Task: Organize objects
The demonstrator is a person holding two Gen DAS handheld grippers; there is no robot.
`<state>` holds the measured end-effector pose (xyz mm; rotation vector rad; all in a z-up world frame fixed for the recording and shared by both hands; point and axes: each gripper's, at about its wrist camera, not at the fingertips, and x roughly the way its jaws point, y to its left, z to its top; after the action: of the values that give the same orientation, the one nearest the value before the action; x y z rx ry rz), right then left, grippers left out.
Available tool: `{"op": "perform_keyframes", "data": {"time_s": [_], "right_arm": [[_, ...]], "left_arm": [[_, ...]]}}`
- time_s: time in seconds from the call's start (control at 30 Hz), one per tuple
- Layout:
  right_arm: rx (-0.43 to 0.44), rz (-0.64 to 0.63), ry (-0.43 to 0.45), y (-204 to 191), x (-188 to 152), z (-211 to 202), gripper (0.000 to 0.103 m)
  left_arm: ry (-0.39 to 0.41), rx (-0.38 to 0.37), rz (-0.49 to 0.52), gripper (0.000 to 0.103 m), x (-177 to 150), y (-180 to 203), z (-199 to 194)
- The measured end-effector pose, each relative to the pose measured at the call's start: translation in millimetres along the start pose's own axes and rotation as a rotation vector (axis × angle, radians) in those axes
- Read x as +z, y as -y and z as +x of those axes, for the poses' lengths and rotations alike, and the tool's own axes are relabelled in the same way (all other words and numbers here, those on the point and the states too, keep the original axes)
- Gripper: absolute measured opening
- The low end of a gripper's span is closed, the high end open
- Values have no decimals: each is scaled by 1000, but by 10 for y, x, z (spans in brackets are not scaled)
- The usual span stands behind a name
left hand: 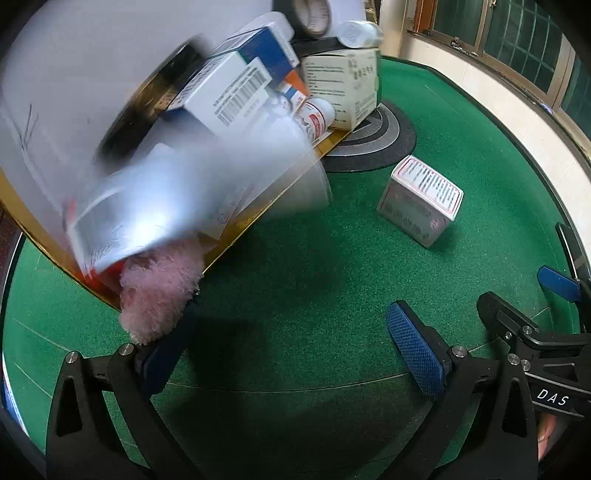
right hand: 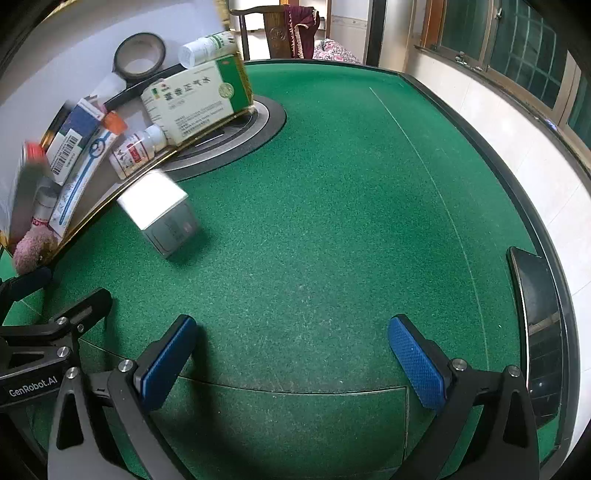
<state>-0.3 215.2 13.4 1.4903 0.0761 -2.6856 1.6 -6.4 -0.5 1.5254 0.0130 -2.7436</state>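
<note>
Left wrist view: the left gripper (left hand: 299,354) has its jaws spread wide and holds nothing. Ahead and to the left of them lies a gold-rimmed tray (left hand: 236,230), crowded with medicine boxes, bottles and a tape roll (left hand: 312,16). A pink plush (left hand: 159,291) at the tray's near corner touches the left finger. A blurred silver box (left hand: 122,221) overhangs the near rim; whether it rests or is falling cannot be told. Ahead and to the right of the jaws, a grey box (left hand: 421,201) stands alone on the green surface (left hand: 295,266), well apart from the tray.

Right wrist view: the right gripper (right hand: 291,360) also has its jaws wide apart and empty. The grey box (right hand: 160,214) sits ahead and far left of them, just beside the tray rim (right hand: 107,201). Straight ahead is bare felt.

Judgement: the grey box appears to be the one item left outside the tray.

Risks: the tray is piled high, so adding the box carelessly could tip the leaning cartons or roll a bottle (right hand: 138,151) off the rim. The two grippers stand close together; both reaching for the box could make them collide.
</note>
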Motion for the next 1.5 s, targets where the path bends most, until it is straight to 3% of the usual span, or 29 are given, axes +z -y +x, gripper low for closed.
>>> {"op": "perform_keyframes", "data": {"time_s": [1.5], "right_arm": [[-1,-1,0,-21,16,-7,103]], "left_arm": [[1,15,-22,103,-140,-64,-83]]}}
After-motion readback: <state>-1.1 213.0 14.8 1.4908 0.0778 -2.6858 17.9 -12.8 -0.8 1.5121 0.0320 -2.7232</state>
